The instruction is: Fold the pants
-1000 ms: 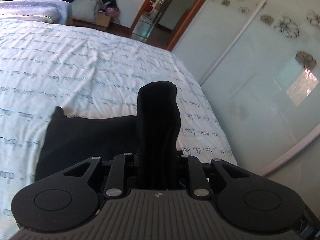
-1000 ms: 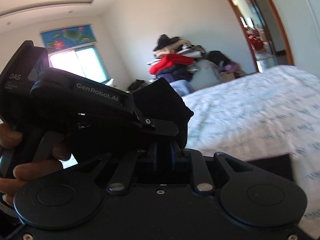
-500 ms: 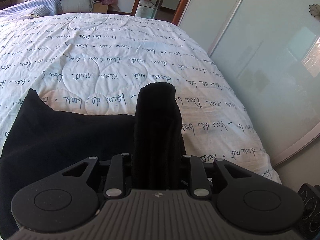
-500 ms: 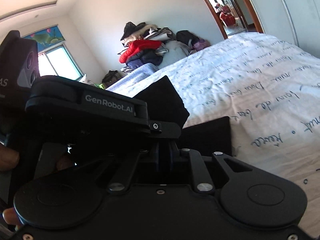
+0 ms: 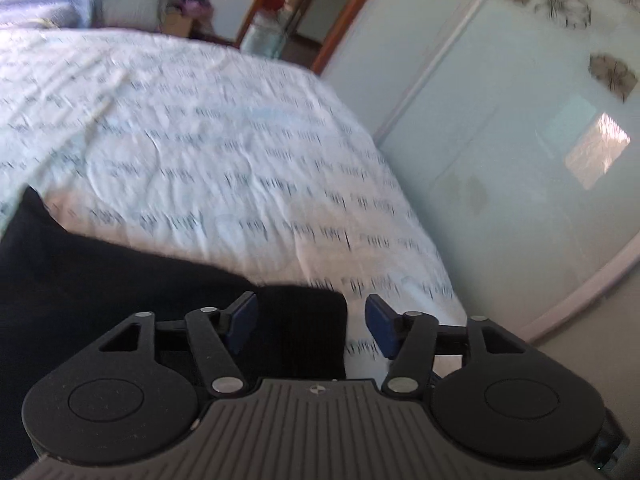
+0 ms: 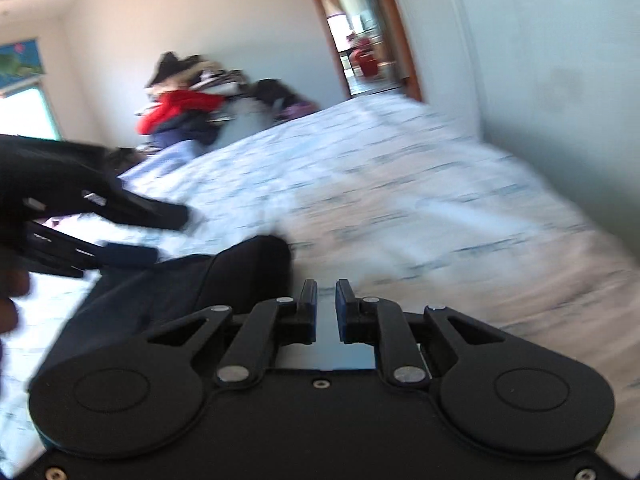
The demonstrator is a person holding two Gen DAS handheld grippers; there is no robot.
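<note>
Underneath, script-printed white bedspread (image 5: pixel 224 148), black pants (image 5: pixel 100 280).

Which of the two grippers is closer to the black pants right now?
Left. The left gripper is open with the pants lying between and under its fingers. The right gripper is slightly open and empty, just beside the pants' folded edge, over the bed.
</note>
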